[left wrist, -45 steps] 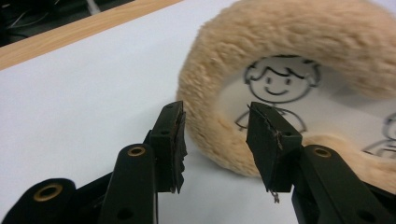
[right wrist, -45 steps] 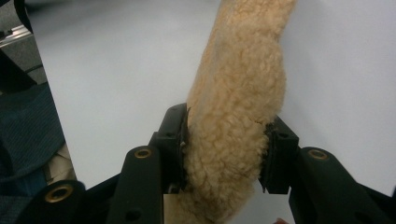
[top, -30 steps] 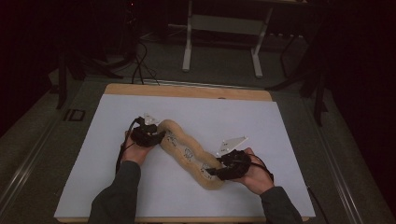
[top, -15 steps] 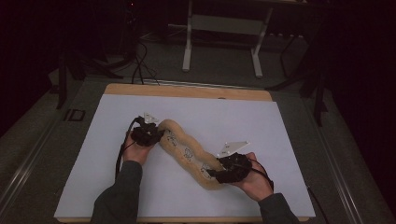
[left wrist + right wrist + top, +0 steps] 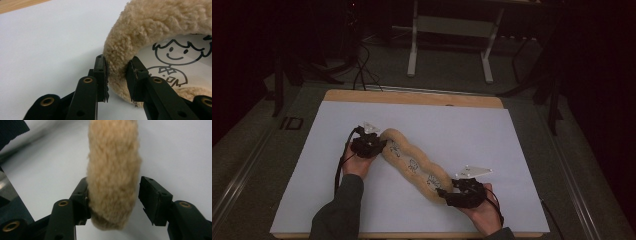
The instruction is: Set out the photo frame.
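Left gripper view, left gripper (image 5: pixel 117 75) clamped on fleecy tan cushion (image 5: pixel 160 30) edge, right gripper (image 5: pixel 113 198) jaws apart, just opened, straddling cushion's other end.

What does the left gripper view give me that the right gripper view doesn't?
Left gripper view: the left gripper pinching the fleece rim of the plush cover, both pads pressed in, plus a printed cartoon figure on its pale inner panel and a strip of wooden table edge. Right gripper view: the right gripper straddling the cover's other end, one jaw touching the fleece, the other standing clear. Both show tan fleece on the white sheet.
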`<act>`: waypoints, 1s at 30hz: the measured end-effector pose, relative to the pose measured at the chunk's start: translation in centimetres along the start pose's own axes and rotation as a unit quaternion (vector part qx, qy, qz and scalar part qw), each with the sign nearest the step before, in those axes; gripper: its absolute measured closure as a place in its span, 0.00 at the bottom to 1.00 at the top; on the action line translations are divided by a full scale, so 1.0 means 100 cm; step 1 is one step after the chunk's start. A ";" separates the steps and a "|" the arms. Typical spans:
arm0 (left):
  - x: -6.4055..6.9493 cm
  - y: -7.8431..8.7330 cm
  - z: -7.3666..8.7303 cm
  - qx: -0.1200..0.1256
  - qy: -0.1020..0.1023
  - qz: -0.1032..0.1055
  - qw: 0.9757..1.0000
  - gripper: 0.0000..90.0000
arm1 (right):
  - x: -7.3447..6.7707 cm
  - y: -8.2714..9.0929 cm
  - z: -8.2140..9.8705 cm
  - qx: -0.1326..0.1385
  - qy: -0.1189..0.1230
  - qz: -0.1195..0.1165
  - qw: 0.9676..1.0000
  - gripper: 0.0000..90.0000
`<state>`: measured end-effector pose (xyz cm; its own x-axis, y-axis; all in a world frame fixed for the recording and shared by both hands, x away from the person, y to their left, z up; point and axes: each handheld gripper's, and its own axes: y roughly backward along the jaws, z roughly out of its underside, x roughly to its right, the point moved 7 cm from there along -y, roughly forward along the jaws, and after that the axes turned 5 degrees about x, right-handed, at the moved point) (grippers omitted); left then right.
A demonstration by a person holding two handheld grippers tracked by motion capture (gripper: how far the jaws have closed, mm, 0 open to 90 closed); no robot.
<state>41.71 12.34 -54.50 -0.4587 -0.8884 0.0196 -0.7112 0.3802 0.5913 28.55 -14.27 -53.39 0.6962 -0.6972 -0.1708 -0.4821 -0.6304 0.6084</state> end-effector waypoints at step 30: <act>0.005 0.026 -0.007 0.045 0.050 -0.030 0.997 0.82 | 0.037 0.006 -0.018 0.021 -0.001 0.054 0.998 0.73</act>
<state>39.98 12.68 -52.38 -0.3612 -0.9299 0.0691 -0.7827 0.3426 0.5195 31.78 -16.55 -52.26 0.6386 -0.7621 -0.1071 -0.5765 -0.5659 0.5895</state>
